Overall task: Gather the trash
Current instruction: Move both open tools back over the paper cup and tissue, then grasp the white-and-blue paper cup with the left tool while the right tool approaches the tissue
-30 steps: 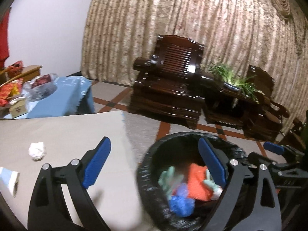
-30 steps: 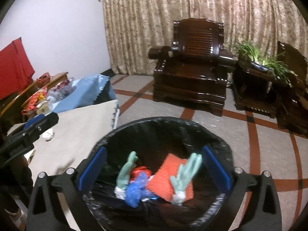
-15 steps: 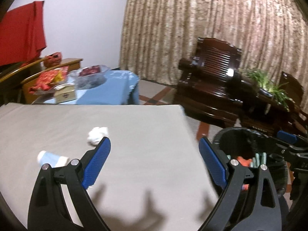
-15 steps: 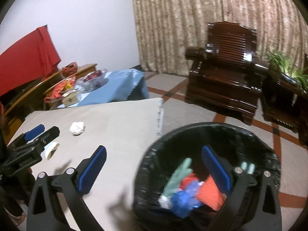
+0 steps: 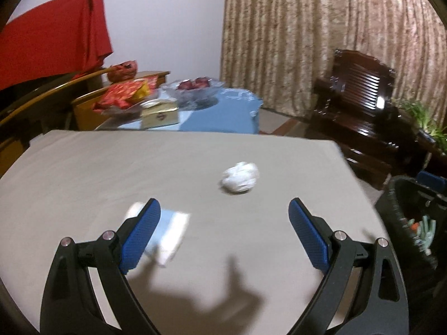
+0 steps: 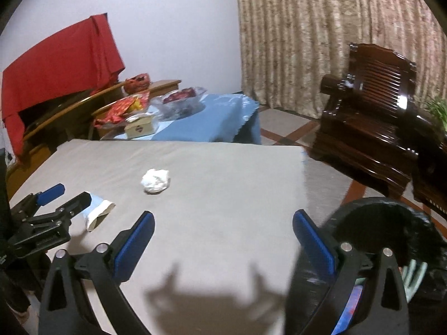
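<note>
A crumpled white paper ball [image 5: 239,180] lies on the grey table [image 5: 111,173]; it also shows in the right wrist view [image 6: 155,181]. A flattened blue-and-white paper cup [image 5: 170,234] lies by my left gripper's left finger, and shows in the right wrist view [image 6: 97,209]. My left gripper [image 5: 223,231] is open and empty above the table, near the cup. My right gripper [image 6: 223,240] is open and empty, over the table's right part. The black-bagged trash bin [image 6: 391,223] stands off the table's right edge with trash inside; it shows in the left wrist view too [image 5: 413,223].
A blue-clothed side table [image 6: 212,117] with a glass bowl, a box and red packets stands behind the grey table. A dark wooden armchair [image 6: 371,106] and a plant are at the right. A red cloth [image 6: 56,58] hangs at the left. Curtains cover the back wall.
Both grippers have swung left from over the trash bin to over the table. The paper ball and the cup are now closer in front of them.
</note>
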The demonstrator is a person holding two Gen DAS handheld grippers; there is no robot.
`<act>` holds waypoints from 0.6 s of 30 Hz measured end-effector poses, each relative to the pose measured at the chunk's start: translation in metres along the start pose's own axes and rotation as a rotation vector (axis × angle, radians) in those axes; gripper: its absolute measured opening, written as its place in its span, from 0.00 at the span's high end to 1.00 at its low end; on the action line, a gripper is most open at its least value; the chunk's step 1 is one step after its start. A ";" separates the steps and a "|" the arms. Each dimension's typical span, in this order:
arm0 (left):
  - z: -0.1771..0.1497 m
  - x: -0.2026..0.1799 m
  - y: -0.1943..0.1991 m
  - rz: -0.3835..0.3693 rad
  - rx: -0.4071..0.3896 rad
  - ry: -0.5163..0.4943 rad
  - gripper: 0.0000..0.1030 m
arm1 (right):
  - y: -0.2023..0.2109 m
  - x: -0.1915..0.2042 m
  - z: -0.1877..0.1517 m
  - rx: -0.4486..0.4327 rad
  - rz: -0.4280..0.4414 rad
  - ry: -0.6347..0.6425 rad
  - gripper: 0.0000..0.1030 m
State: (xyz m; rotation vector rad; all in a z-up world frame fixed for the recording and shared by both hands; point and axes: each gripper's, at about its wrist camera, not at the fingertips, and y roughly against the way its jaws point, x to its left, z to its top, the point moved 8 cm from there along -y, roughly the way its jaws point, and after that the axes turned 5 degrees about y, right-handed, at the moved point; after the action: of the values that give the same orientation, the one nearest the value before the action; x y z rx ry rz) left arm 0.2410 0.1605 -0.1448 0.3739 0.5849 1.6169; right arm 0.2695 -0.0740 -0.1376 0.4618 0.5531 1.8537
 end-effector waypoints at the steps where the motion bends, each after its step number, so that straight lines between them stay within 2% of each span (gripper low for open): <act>1: -0.002 0.010 -0.004 0.011 0.007 0.001 0.12 | -0.005 0.005 0.000 0.005 0.006 0.002 0.06; 9: -0.020 0.067 -0.032 0.055 0.053 0.029 0.12 | -0.047 0.042 -0.010 0.064 0.039 0.018 0.06; 18: -0.034 0.086 -0.059 0.033 0.107 0.047 0.12 | -0.071 0.062 -0.014 0.102 0.054 0.039 0.06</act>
State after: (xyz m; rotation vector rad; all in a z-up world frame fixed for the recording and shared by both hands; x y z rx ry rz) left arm 0.2591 0.2430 -0.2144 0.4271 0.7064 1.6336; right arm 0.2947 0.0035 -0.1866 0.5135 0.6700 1.8952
